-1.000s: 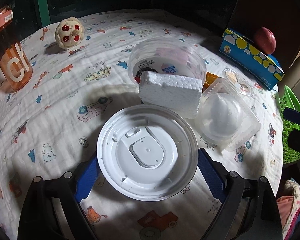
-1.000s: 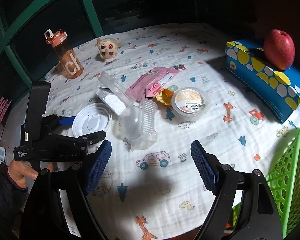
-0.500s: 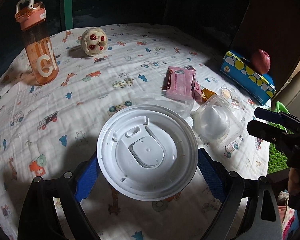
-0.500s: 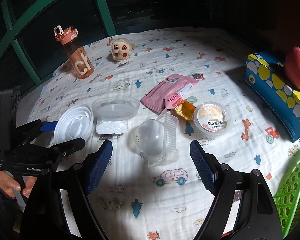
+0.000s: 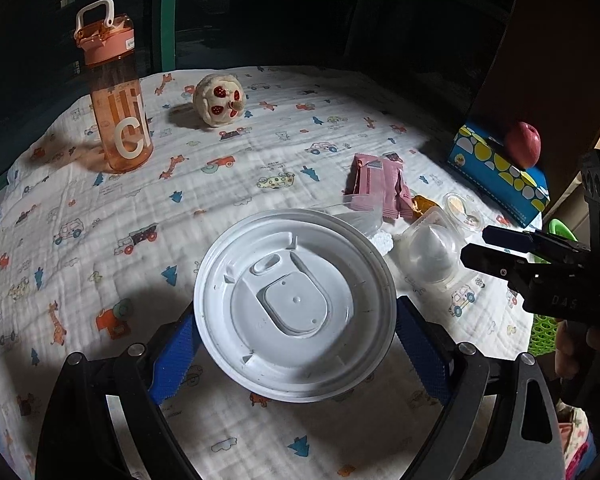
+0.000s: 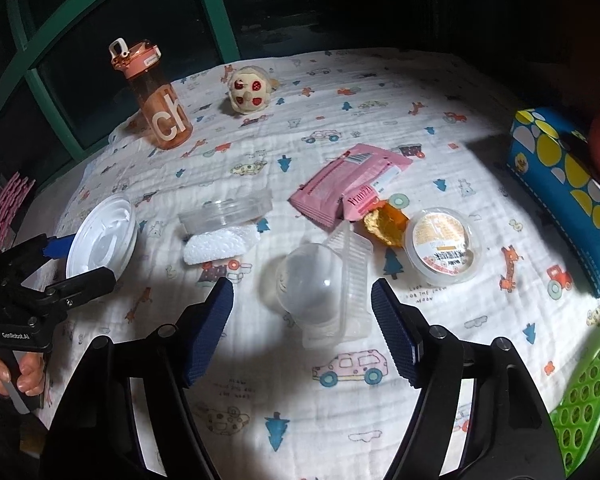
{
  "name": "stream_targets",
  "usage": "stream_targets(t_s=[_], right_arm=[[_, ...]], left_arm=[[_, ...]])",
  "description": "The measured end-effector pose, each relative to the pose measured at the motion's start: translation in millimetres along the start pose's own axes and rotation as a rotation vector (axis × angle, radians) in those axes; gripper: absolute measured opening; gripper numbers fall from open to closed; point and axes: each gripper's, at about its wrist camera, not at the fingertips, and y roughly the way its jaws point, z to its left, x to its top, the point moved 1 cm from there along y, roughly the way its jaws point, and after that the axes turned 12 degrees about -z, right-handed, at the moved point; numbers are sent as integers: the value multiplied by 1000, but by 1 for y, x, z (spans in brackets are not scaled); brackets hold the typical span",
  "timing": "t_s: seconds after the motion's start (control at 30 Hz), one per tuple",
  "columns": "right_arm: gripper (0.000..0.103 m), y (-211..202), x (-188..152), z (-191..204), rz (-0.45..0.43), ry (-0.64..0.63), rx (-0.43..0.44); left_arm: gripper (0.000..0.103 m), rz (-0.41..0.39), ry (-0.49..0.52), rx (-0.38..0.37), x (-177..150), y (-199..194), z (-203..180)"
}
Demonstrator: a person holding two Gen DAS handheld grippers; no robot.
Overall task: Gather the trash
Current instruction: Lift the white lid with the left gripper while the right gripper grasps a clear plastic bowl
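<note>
Left tongs (image 5: pixel 296 344) pinch white lid (image 5: pixel 294 300); right tongs (image 6: pixel 302 332) spread above cartoon-print tablecloth (image 6: pixel 380 92), dark windows (image 6: pixel 112 52) behind.

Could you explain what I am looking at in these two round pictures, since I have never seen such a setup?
A person holds a two-finger gripper in each hand; a fisheye camera on each looks along its fingers. In the left view, the left gripper grips a white plastic lid. In the right view, the right gripper is open above a clear domed container. On the patterned cloth lie a pink wrapper, a sealed cup, foam, an orange bottle. A green basket waits nearby.
</note>
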Motion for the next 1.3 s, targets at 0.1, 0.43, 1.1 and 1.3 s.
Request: stream_targets(t_s=[0.1, 0.43, 1.1, 1.3], right_arm=[[68, 10, 3, 9, 1, -28, 27], [65, 47, 6, 15, 63, -173, 23], [60, 59, -13, 10, 98, -174, -5], [60, 25, -10, 6, 46, -88, 28]], left_arm=[[89, -3, -13, 5, 0, -2, 4], [89, -1, -41, 10, -3, -3, 13], [89, -3, -46, -1, 1, 0, 9], [89, -18, -28, -22, 7, -7, -4]])
